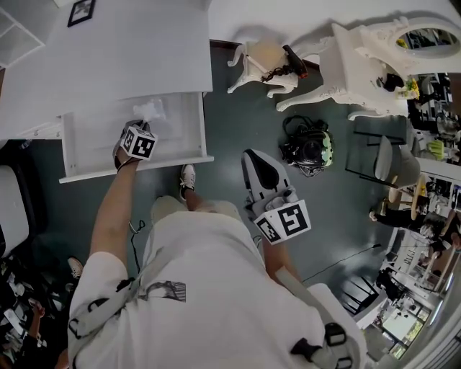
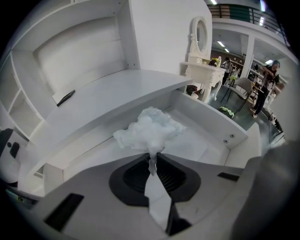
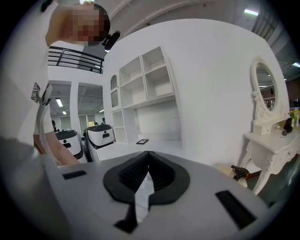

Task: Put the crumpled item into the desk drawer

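A crumpled white tissue [image 2: 149, 129] hangs from my left gripper [image 2: 153, 157], whose jaws are shut on its lower tail. In the head view the same tissue [image 1: 152, 111] sits just over the inside of the open white desk drawer [image 1: 189, 137], with the left gripper [image 1: 142, 127] pointing steeply down into it. The drawer's floor and right wall [image 2: 225, 131] show beyond the tissue. My right gripper [image 1: 263, 169] is held out in front of the person, over the dark floor, well right of the drawer. Its jaws [image 3: 147, 157] are together with nothing between them.
The white desk top [image 1: 122, 50] lies behind the drawer, with a small dark frame [image 1: 81, 11] on it. A white dressing table [image 1: 374, 61] with a mirror, a carved stool [image 1: 263, 61] and a dark bag [image 1: 308, 148] stand on the floor to the right.
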